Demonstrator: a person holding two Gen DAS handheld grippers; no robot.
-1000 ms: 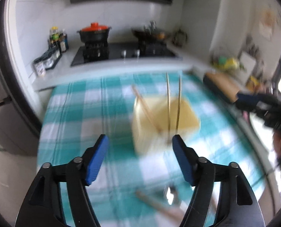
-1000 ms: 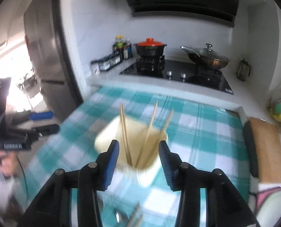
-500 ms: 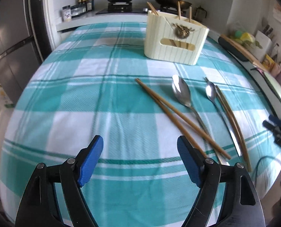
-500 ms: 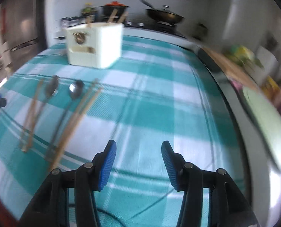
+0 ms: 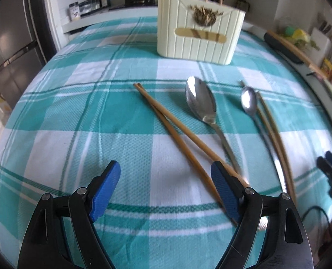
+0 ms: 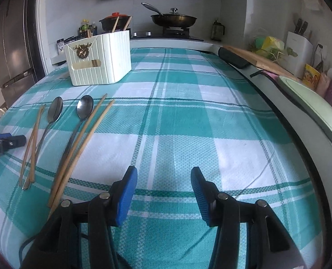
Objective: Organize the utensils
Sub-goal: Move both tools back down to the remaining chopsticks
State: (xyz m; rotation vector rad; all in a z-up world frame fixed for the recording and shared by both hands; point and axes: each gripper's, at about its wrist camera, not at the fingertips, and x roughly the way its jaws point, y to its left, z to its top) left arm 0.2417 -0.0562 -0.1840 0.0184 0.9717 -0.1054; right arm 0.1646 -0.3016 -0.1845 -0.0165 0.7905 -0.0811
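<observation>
Teal checked cloth [image 5: 121, 121] lies under both empty grippers: left gripper [image 5: 166, 179] wide, its jaws just opened further, wooden chopsticks [image 5: 177, 132] and steel spoons [image 5: 201, 103] just ahead; right gripper [image 6: 163, 188] half-spread, ribbed cream holder [image 6: 98, 58] far ahead-left.

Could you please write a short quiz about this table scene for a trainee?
1. True or false: the right gripper holds a spoon.
2. How many spoons lie on the cloth?
3. Which lies nearest the left gripper? A. chopstick pair B. small spoon C. holder

Key: 1. False, it is open over bare cloth. 2. Two, a large spoon and the small spoon. 3. A; one stick passes behind its right finger.
</observation>
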